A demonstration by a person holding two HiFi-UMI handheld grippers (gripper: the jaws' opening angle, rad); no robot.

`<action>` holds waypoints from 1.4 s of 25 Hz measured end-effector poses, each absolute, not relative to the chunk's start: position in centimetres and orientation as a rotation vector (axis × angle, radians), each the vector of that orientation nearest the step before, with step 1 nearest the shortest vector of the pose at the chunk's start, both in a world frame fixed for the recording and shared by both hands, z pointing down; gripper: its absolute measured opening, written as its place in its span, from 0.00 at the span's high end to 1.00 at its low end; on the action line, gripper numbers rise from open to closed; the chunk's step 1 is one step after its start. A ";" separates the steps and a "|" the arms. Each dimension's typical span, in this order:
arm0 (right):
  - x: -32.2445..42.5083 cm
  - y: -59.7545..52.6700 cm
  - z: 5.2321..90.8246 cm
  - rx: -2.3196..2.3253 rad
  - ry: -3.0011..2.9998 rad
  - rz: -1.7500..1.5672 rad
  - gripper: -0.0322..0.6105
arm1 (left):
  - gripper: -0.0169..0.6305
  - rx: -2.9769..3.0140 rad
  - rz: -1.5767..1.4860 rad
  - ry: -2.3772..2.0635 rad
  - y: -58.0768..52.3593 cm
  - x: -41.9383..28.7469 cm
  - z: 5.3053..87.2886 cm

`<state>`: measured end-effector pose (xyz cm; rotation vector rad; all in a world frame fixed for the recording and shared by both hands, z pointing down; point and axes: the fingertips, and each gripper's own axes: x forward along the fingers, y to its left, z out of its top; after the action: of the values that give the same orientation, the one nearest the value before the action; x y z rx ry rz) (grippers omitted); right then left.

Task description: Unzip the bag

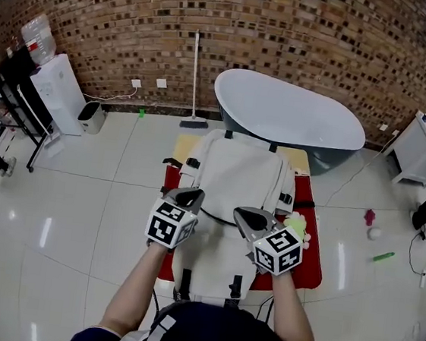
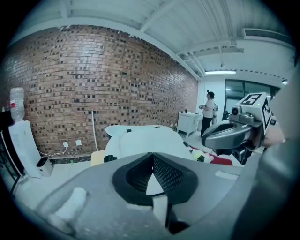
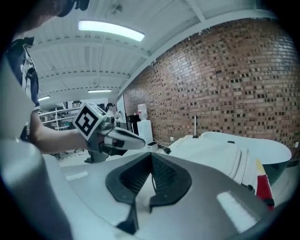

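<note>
Head view: left tongs and right tongs, both pressed together, hang over the white bag.

Brick wall runs across ahead of me, above a glossy pale tiled floor. A bathtub stands against the wall, with a broom leaning just to its left. Water dispenser and small bin at far left, white cabinet at far right. Strip light lit overhead.
</note>
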<state>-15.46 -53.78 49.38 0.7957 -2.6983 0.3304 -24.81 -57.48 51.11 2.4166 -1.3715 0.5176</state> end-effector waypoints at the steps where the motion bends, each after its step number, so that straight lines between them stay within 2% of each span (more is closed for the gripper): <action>1: -15.3 -53.9 48.6 0.820 -2.724 0.328 0.94 | 0.97 2.433 0.476 -1.362 -57.1 -24.2 50.4; 6: -14.6 -53.5 45.6 0.913 -2.822 0.336 0.94 | 0.97 2.469 0.313 -1.315 -54.9 -21.6 47.8; 14: -14.3 -52.8 41.7 0.969 -2.928 0.215 0.94 | 0.97 2.516 0.221 -1.287 -53.4 -19.9 45.0; 35: -14.0 -52.9 41.9 0.979 -2.892 0.239 0.94 | 0.97 2.535 0.200 -1.269 -53.2 -18.9 44.4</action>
<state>-14.01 -52.86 41.86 0.9791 -2.8922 0.2387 -18.94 -53.24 44.44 2.5352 -1.2688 0.1995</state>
